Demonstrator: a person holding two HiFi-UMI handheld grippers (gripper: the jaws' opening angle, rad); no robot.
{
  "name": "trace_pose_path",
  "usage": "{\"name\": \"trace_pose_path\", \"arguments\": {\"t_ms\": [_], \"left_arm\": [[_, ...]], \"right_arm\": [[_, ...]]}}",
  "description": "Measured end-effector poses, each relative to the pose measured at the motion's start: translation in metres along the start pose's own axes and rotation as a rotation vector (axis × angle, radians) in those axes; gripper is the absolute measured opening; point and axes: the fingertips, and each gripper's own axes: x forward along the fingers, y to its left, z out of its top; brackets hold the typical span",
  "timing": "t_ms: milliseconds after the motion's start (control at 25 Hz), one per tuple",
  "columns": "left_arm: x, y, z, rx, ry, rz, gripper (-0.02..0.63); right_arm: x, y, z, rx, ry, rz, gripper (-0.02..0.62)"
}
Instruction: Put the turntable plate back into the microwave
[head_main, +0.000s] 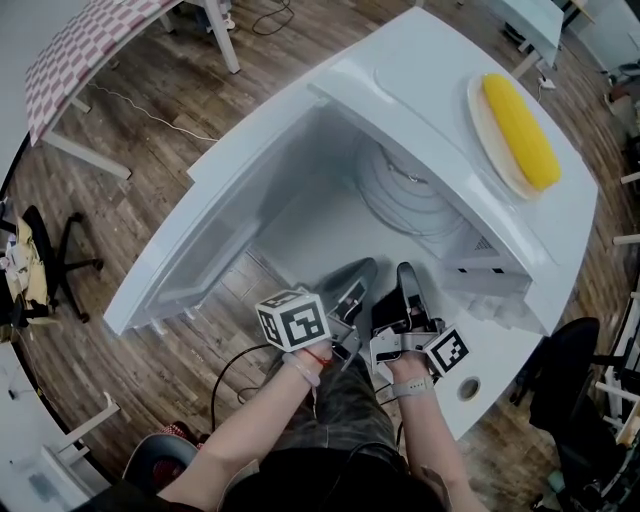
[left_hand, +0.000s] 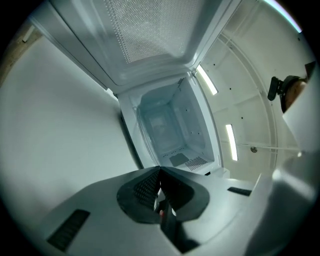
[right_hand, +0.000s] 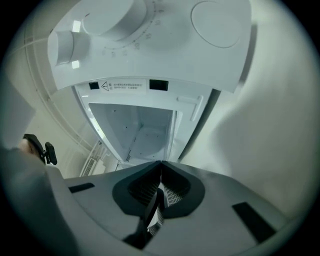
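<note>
Turntable plate: the ringed glass disc (head_main: 405, 195) reads as lying flat on the floor of the microwave (head_main: 430, 90) cavity, at about 12 o'clock from your two tools. It looks seated, though neither gripper view shows it clearly.
Left gripper: your left gripper (head_main: 360, 272) sits just outside the opening with its jaws clenched tip to tip on nothing. Its own view looks straight into the cavity (left_hand: 167, 125).
Right gripper: your right gripper (head_main: 407, 275) is just beside the left at 3 o'clock of it, jaws likewise pressed together and empty, below the control dial (right_hand: 117, 20).
Why held so: both tools are apart from the plate and clear of the doorway, which suits a placement judged done.
Door: the door (head_main: 200, 250) hangs wide at 9 o'clock, leaving the mouth unobstructed.
On top: a corn cob (head_main: 520, 130) on a dish (head_main: 485, 120) rests at 2 o'clock, well away from your reach path.
Next call: probably closing the door, so swing from its free edge.
</note>
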Motion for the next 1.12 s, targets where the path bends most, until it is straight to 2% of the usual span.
{"name": "trace_pose_path", "arguments": {"t_ms": [360,720,920,1120], "left_arm": [[-0.019,-0.007,-0.015,0.033,0.044,0.005,0.012],[-0.042,-0.025,-0.028,0.062,0.078,-0.021,0.012],[-0.059,-0.028,-0.048,0.065,0.097,-0.014,0.012],[-0.076,-0.026,-0.070,0.043,0.113,0.016,0.012]], "right_arm": [[-0.024,0.014,-0.018,-0.050,0.065,0.028,0.020],[-0.052,0.029,-0.047,-0.088,0.099,0.033,0.020],[-0.073,0.029,-0.064,-0.141,0.147,0.000,0.020],[-0.094,0.025,-0.072,-0.136,0.150,-0.034,0.020]]}}
